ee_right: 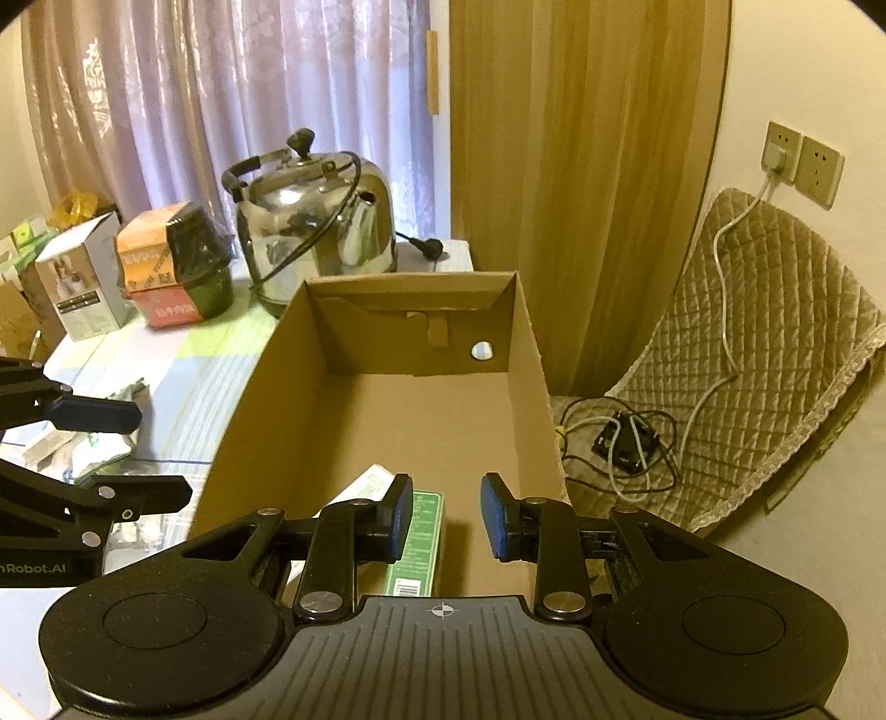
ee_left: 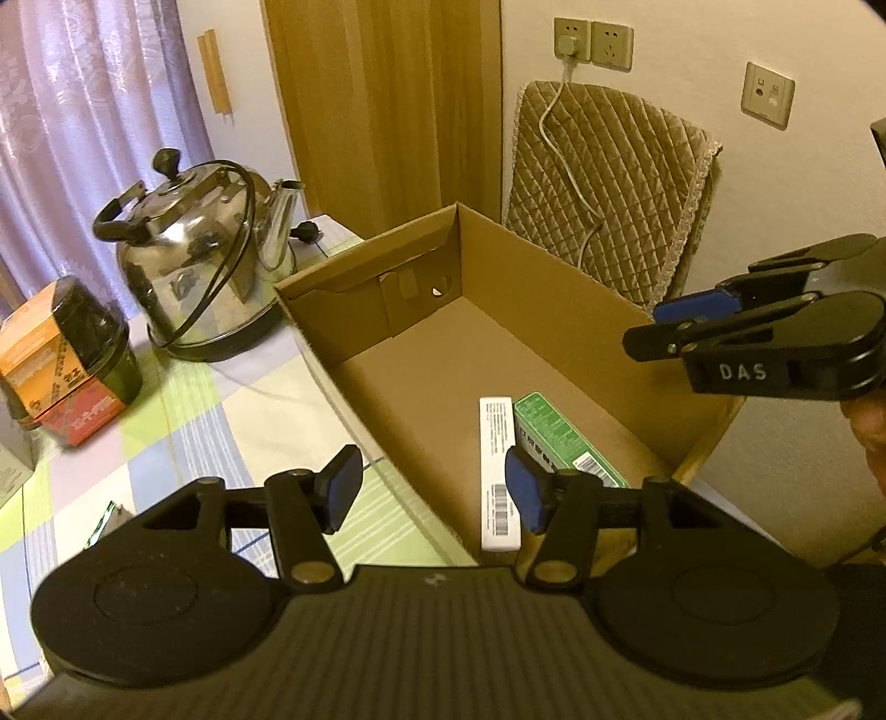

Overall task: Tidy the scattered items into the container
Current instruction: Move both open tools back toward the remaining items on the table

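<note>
Cardboard box [ee_left: 554, 354], open-topped, on a checked tablecloth [ee_left: 183, 421] — the container. Inside, at the near end of its floor: a white carton [ee_left: 498, 471] and a green carton [ee_left: 559, 437], lying flat and side by side, touching or nearly so; the rest of the floor is bare. Left gripper [ee_left: 434, 487]: jaws wide apart, nothing between them, held over the box's near left wall, with its right blue pad in front of the white carton. Right gripper [ee_right: 446, 512]: jaws also apart though less widely, empty, poised over the near end of the box above the green carton; in the left view it comes in from the right above the box's right wall. Still out on the cloth, left of the box: small packets [ee_right: 105, 443], partly hidden behind the left gripper, too blurred to identify. Further back on the table: steel kettle [ee_left: 205, 260] with black cord, wrapped orange-and-black tub [ee_left: 66, 365], white product box [ee_right: 77, 282]. Beside the table: chair with quilted cover [ee_left: 614, 183] and a white cable running to a wall socket [ee_left: 570, 39].
</note>
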`<state>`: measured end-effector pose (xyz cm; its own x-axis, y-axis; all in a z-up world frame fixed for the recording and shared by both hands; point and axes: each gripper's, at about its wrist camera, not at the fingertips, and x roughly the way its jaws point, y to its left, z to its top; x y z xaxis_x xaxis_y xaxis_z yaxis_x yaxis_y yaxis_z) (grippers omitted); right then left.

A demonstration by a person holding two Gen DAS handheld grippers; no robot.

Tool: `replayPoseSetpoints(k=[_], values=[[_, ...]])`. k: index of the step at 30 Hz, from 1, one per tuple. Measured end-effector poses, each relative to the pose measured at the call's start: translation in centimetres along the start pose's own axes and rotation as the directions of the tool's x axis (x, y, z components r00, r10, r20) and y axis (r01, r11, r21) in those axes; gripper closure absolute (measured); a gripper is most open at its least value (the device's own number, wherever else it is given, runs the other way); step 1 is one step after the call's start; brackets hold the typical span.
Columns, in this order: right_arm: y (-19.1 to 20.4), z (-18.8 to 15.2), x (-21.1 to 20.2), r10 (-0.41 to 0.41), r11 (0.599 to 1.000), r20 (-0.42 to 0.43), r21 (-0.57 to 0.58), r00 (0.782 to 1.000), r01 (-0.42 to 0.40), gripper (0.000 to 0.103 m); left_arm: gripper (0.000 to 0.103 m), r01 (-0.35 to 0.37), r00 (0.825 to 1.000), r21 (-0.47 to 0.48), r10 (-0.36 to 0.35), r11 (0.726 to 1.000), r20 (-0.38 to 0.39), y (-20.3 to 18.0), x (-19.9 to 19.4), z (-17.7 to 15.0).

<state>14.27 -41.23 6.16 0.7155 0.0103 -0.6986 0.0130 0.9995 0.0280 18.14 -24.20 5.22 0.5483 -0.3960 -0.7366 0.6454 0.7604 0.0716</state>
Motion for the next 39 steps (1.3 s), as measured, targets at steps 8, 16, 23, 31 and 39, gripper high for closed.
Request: replayPoseSetpoints(k=[8, 16, 23, 31, 39], values=[[1.8, -0.6, -2.3, 0.012, 1.0, 0.027, -0.007, 1.0, -0.012, 0.021, 0.042, -0.037, 0.999, -0.046, 0.038, 0.998, 0.014, 1.3, -3.6, -2.9], [5.0, -1.8, -5.1, 0.054, 0.998, 0.072, -0.032, 0.996, -0.051, 0.006, 0.029, -0.109, 0.994, -0.121, 0.11, 0.987, 0.003, 4.1, -8.1, -8.4], [9.8, -3.2, -7.2, 0.148, 0.988, 0.07, -0.063, 0.987, -0.144, 0.006, 0.009, -0.191, 0.981, -0.213, 0.195, 0.958, -0.003, 7.0, -12.5, -13.6], [15.4, -5.7, -7.9, 0.233, 0.967, 0.028, -0.112, 0.972, -0.229, 0.006, 0.004, -0.283, 0.957, -0.259, 0.292, 0.923, -0.006, 8.6, -15.2, -17.8], [18.5, -8.9, -6.6, 0.262, 0.953, -0.063, -0.142, 0.963, -0.268, 0.006, 0.001, -0.307, 0.95, -0.293, 0.31, 0.906, -0.039, 9.5, -15.1, -21.0]])
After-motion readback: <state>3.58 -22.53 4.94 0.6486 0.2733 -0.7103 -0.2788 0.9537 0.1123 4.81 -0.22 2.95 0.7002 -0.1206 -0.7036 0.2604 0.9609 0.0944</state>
